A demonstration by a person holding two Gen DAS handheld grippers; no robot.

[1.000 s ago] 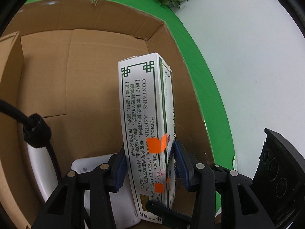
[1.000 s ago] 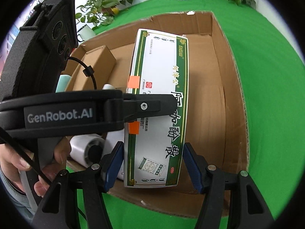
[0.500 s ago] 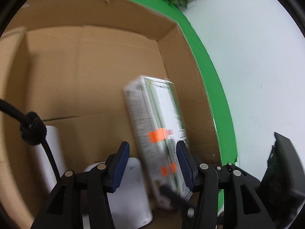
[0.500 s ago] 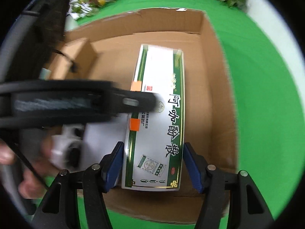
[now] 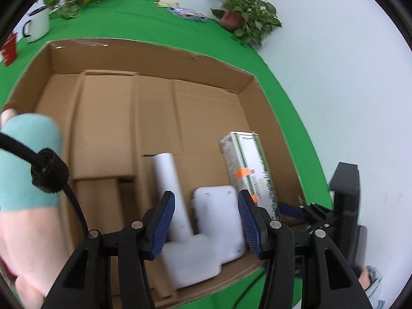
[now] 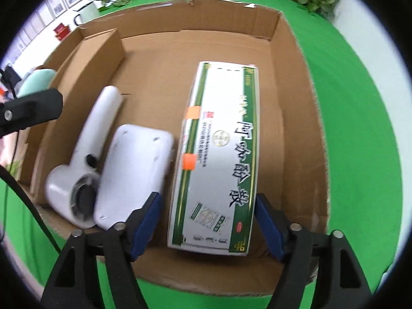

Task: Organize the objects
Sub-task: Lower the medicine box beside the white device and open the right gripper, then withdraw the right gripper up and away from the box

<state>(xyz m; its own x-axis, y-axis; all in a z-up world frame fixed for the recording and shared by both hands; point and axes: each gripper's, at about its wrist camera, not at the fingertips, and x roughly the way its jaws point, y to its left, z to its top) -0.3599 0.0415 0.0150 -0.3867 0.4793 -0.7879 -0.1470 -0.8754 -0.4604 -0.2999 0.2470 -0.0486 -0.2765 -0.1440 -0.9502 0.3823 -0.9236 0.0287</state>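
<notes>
A cardboard box (image 6: 296,108) is sitting on a green tabletop (image 6: 360,128) by a white wall (image 5: 347,77); the left gripper (image 5: 206,221) is hanging spread and empty, and the right gripper (image 6: 206,221) is opening around a medicine carton (image 6: 219,159).

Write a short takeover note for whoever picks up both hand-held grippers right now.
Left hand-held gripper: open, empty, above the near end of the cardboard box.
Right hand-held gripper: jaws opening, medicine carton between them, pads off its sides.
Things: the carton lies in the box toward its right wall; white handheld device and white flat case lie left of it; small brown box by the left wall.
Done: carton set in the box.
Left: draw the right gripper away; items on the green cloth beyond the box may remain.
</notes>
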